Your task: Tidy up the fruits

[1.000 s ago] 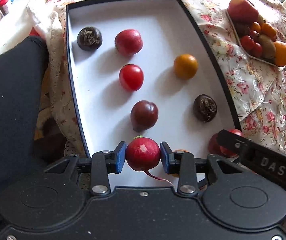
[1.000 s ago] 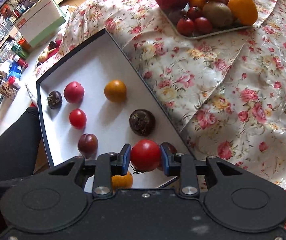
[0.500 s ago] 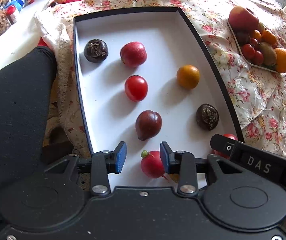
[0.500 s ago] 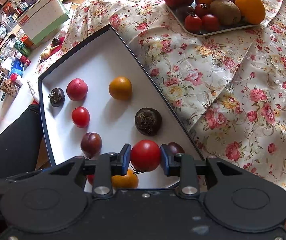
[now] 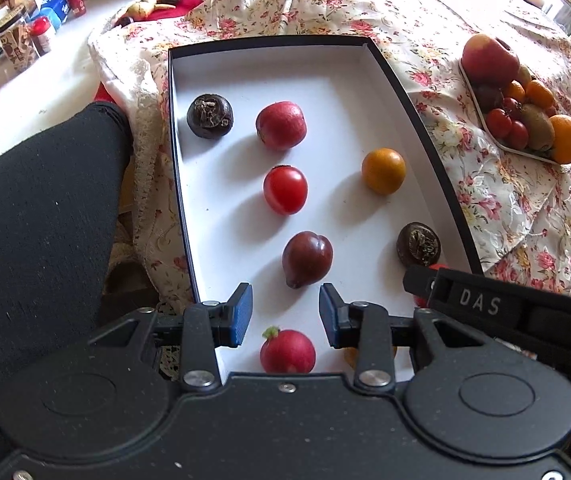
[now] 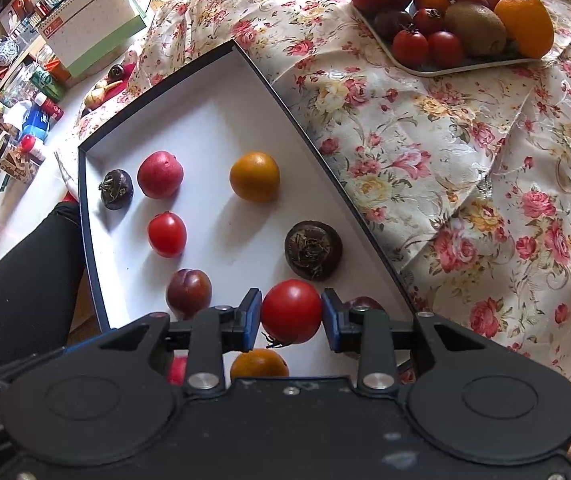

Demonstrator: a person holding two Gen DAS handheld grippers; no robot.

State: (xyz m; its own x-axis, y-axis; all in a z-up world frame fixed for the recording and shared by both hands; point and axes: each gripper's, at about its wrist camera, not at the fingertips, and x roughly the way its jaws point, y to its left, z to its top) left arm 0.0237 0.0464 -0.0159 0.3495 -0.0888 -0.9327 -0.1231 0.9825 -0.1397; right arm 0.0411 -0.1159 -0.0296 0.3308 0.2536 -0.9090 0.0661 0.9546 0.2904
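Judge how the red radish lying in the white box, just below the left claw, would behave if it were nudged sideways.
The radish looks round and smooth, so it would probably roll rather than slide. The box floor seems flat and bare, offering little to stop it before the rim. Its leaf stub might make the roll wobble.

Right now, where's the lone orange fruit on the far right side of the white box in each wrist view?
Left wrist: orange fruit sits right of centre, by the box's right wall, above the dark wrinkled fruit.
Right wrist: orange fruit sits centre-left, upper middle of the box, up-left of that dark fruit.
Shared landmark: the fruit plate on the floral cloth, upper right in both.
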